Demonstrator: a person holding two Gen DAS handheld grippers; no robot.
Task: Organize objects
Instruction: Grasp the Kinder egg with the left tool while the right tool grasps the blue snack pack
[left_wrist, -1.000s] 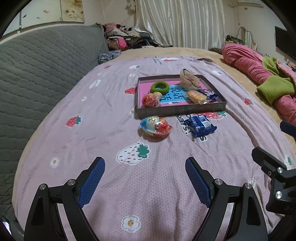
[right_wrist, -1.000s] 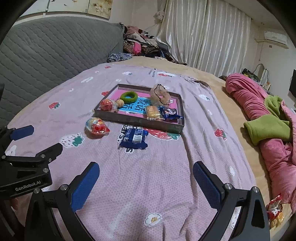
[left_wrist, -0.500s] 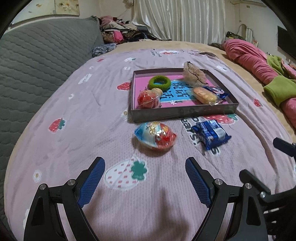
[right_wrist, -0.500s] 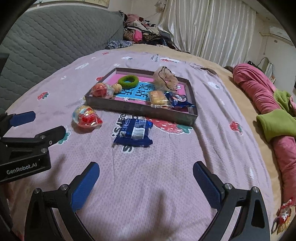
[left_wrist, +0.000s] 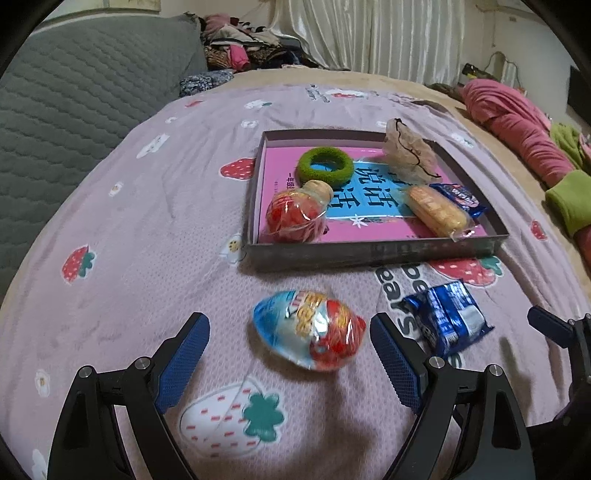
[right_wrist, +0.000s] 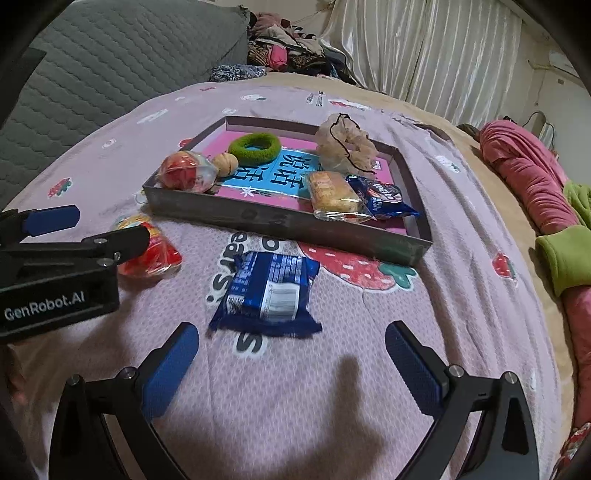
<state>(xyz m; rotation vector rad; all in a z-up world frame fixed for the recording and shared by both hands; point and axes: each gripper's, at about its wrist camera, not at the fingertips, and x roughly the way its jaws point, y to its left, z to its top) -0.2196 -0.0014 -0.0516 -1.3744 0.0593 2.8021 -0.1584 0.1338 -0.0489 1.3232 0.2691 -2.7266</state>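
Note:
An egg-shaped snack pack (left_wrist: 310, 328), blue and red, lies on the pink strawberry bedspread between the fingers of my left gripper (left_wrist: 288, 325). The pads stand wide and clear of it. A blue cookie packet (right_wrist: 269, 291) lies flat just ahead of my right gripper (right_wrist: 291, 330), which is open with nothing between its fingers. Behind both sits a shallow grey tray (left_wrist: 369, 253) with a pink book as its floor. The tray holds a green ring (left_wrist: 325, 168), a red wrapped snack (left_wrist: 295, 216), a yellow cake pack (left_wrist: 436, 214), a blue packet (left_wrist: 460, 197) and a beige scrunchie (left_wrist: 406, 155).
A grey quilted backrest (left_wrist: 74, 92) runs along the left. A rolled pink blanket (right_wrist: 532, 181) and green cloth (right_wrist: 565, 254) lie at the right. Piled clothes (left_wrist: 243, 51) and curtains are at the back. The left gripper's body (right_wrist: 55, 280) crowds the right view's left side.
Both grippers have moved forward and down toward the bedspread. The egg pack has come between the left fingers and the blue packet lies close before the right ones. Both stayed open.

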